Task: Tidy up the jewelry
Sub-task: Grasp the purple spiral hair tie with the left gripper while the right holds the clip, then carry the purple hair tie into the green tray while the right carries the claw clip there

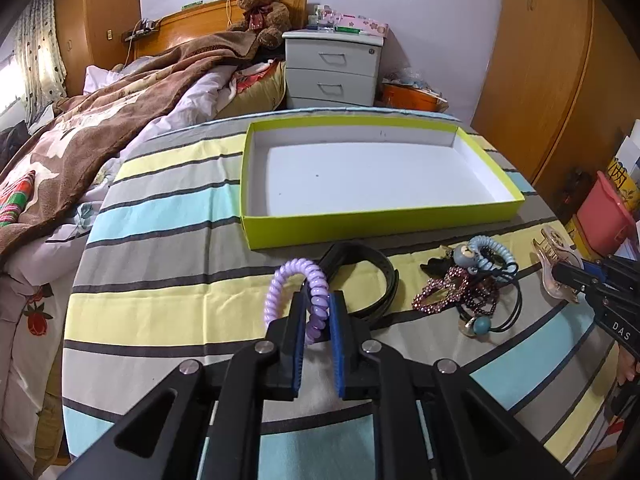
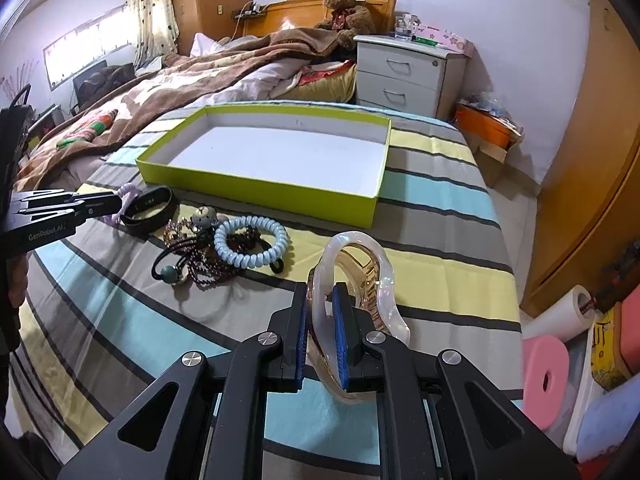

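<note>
My left gripper [image 1: 316,300] is shut on a purple spiral hair tie [image 1: 288,280], whose loop stands up above the striped bedsheet. My right gripper [image 2: 322,292] is shut on a pearly hair claw clip [image 2: 384,280]. Between them lies a pile of jewelry [image 2: 200,256]: a light blue spiral tie [image 2: 252,246], beaded bracelets, black elastics and a black band [image 2: 150,208]. Beyond the pile sits an empty lime-green box [image 2: 256,188] with a white inside. In the left wrist view the box [image 1: 360,224] lies straight ahead and the right gripper [image 1: 568,276] enters from the right.
A brown blanket [image 2: 180,80] covers the bed to the left. A white nightstand [image 2: 408,76] and a teddy bear [image 2: 348,8] stand behind the box. At the right are a wooden wardrobe [image 2: 600,160], a pink stool [image 2: 546,376] and a paper roll [image 2: 560,316].
</note>
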Demonstrator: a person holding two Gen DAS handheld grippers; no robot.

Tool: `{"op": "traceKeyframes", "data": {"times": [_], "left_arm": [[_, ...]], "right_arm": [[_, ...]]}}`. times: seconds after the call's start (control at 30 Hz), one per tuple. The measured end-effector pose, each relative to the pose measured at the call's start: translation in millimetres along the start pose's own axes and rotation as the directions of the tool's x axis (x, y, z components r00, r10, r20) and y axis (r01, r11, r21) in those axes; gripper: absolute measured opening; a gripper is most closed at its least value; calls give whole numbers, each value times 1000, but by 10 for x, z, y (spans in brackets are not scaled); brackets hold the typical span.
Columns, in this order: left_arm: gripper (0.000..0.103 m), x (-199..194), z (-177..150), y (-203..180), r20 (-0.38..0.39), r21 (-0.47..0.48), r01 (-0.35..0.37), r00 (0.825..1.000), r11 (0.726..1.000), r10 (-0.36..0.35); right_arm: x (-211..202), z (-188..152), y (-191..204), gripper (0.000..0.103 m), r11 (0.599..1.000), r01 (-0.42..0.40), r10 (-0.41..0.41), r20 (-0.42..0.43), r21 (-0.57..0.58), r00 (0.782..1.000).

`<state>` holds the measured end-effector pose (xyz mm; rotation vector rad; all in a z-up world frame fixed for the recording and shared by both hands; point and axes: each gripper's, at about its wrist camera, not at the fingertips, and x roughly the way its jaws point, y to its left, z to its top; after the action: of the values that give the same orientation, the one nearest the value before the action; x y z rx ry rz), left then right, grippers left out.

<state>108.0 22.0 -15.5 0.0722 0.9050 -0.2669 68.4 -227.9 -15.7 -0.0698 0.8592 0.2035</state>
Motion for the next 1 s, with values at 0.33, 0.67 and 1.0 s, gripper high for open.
{"op": "traceKeyframes", "data": {"times": [0.33, 0.67, 1.0], "left_arm": [[10, -107, 31, -8, 21, -13, -5, 1000, 1000, 5], [10, -257, 200, 20, 57, -25, 4, 998, 1000, -3], [10, -246, 541, 24, 84, -12, 20, 996, 1000, -19]], "right_arm": [[-117, 66, 15, 12, 1000, -4, 4, 39, 12, 999], [-259, 315, 44, 12, 1000, 6, -6, 86, -6, 996], [-165, 705, -5, 12, 1000, 25, -24, 98, -6, 995]]}}
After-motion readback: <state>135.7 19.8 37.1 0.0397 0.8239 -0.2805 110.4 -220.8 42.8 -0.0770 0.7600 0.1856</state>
